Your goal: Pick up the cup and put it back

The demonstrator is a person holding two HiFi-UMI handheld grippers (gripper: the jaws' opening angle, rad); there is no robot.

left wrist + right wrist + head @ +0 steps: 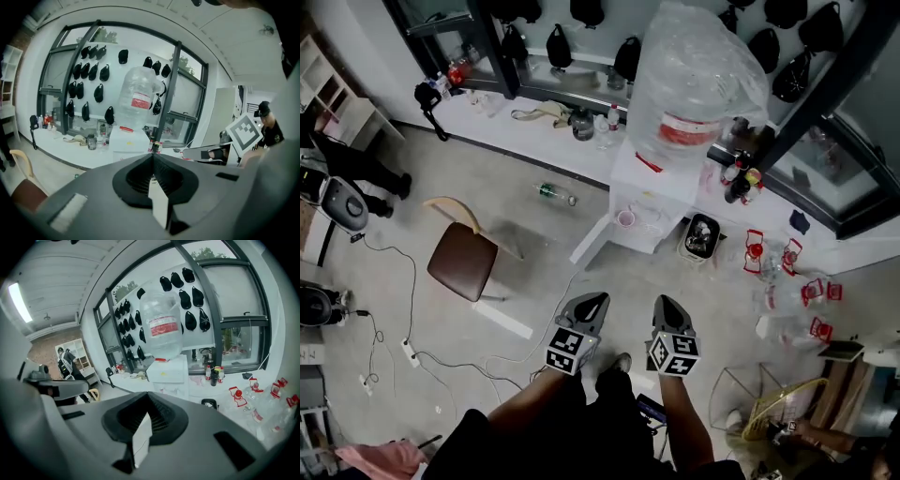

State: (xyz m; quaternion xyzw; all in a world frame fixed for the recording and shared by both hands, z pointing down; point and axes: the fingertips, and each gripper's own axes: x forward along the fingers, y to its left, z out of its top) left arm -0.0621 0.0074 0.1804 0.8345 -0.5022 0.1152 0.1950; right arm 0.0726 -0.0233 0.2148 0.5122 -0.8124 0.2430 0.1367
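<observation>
Pink cup at left edge of water dispenser shelf; left gripper, right gripper both closed, empty; unopened jaws could topple it

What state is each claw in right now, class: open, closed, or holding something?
Left grey claw: closed, holding nothing.
Right grey claw: closed, holding nothing.
</observation>
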